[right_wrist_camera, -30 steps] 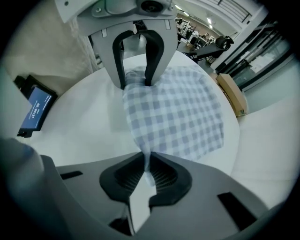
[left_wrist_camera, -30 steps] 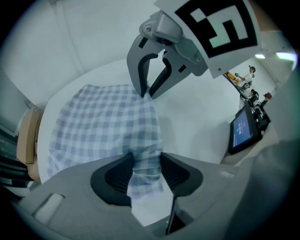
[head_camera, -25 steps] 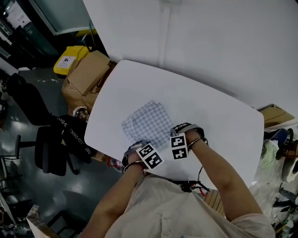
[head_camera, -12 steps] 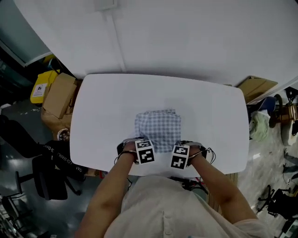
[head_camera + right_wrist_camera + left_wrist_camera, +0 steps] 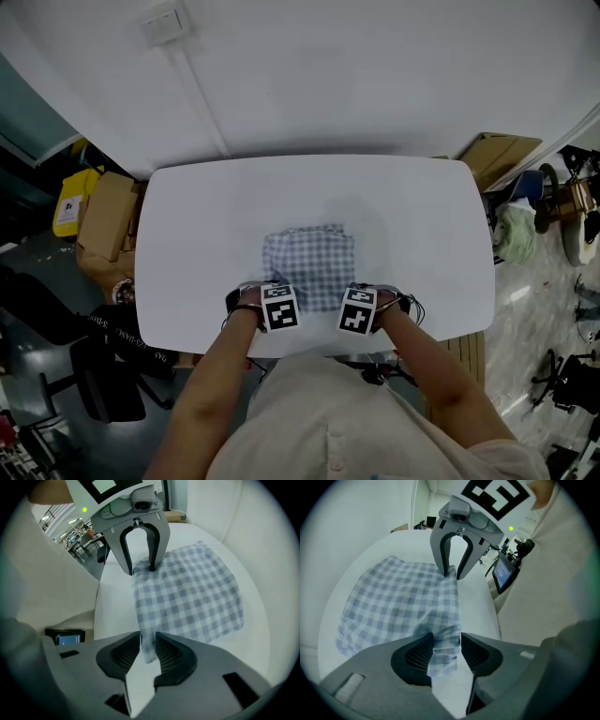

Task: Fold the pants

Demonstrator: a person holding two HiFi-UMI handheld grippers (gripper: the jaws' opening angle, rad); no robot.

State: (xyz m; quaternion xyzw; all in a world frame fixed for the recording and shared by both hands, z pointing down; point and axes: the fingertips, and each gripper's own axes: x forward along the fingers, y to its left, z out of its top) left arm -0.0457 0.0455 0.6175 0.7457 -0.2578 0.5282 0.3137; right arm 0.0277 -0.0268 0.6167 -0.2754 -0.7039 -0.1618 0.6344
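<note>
White, round-cornered table [image 5: 187, 234] fills the middle of the head view, and both tools stand at its near edge, pointing steeply down. The left tool [image 5: 446, 654] is clenched on a bunched near corner of the blue-and-white checked pants [image 5: 398, 606], with the cloth pinched between its ribbed pads. The right tool [image 5: 147, 651] has just been opening its jaws, and the other near corner of the pants lies loose between them. Beyond the tools the pants lie flat on the table as a folded, roughly square stack, its near edge running from one tool to the other. Past the far table edge rises a plain white wall [image 5: 375, 75]. Out on the left tool's side, on the dark floor, stand a brown cardboard box [image 5: 108, 217] and a yellow bin [image 5: 70, 202].
</note>
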